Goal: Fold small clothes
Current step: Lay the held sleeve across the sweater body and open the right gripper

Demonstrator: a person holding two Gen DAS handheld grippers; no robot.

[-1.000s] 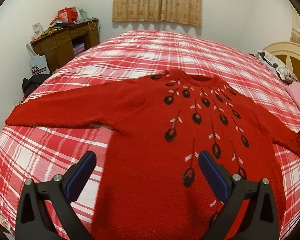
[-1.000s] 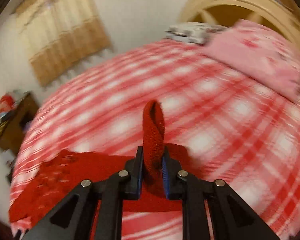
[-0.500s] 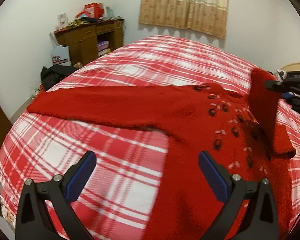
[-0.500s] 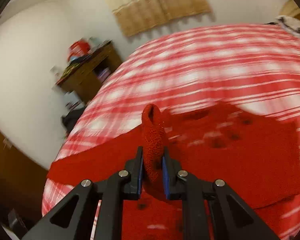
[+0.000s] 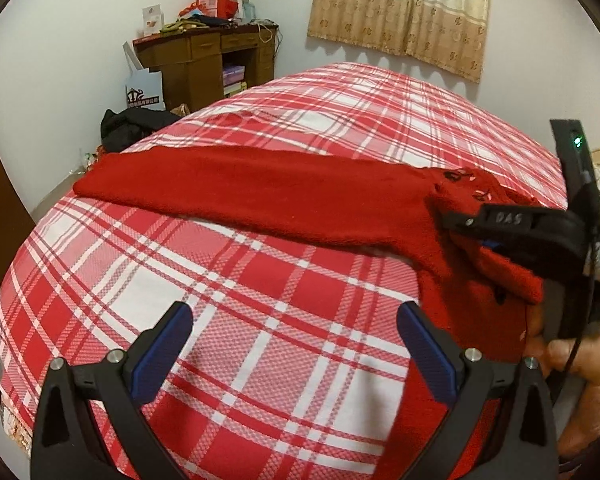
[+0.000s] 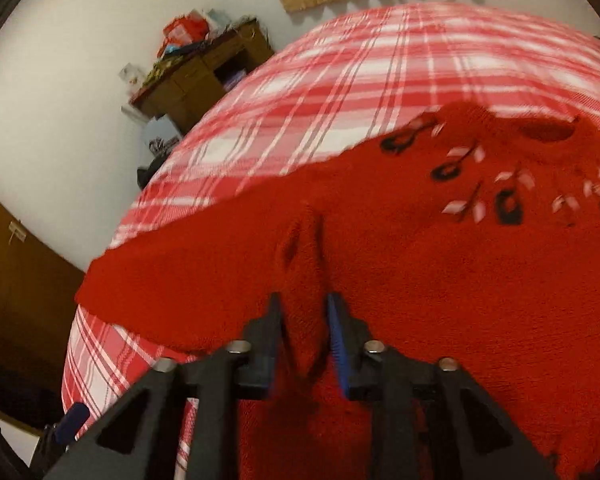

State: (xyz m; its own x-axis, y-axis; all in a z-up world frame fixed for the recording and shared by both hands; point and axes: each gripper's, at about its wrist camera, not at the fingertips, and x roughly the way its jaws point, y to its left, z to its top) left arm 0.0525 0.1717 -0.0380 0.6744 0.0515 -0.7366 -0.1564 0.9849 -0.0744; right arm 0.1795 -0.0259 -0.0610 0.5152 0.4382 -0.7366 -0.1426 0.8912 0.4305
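Note:
A red knit sweater point(image 5: 260, 188) with black and white motifs lies on the red and white plaid bed point(image 5: 228, 304). Its left sleeve stretches flat to the left. My right gripper point(image 6: 304, 312) is shut on the cuff of the right sleeve point(image 6: 304, 248) and holds it low over the sweater's body point(image 6: 480, 280). It also shows in the left wrist view point(image 5: 500, 220) at the right edge, with the sleeve folded across the chest. My left gripper point(image 5: 292, 344) is open and empty above bare plaid bedding, left of the sweater's body.
A brown wooden desk point(image 5: 208, 60) with clutter on top stands against the far wall, with a white bag point(image 5: 144, 92) and dark clothes point(image 5: 132, 124) on the floor beside it. A curtain point(image 5: 404, 8) hangs on the back wall.
My right gripper has carried the sleeve cuff leftward across the sweater and lowered it onto the body. My left gripper has swung left, off the sweater's body, over bare bedding.

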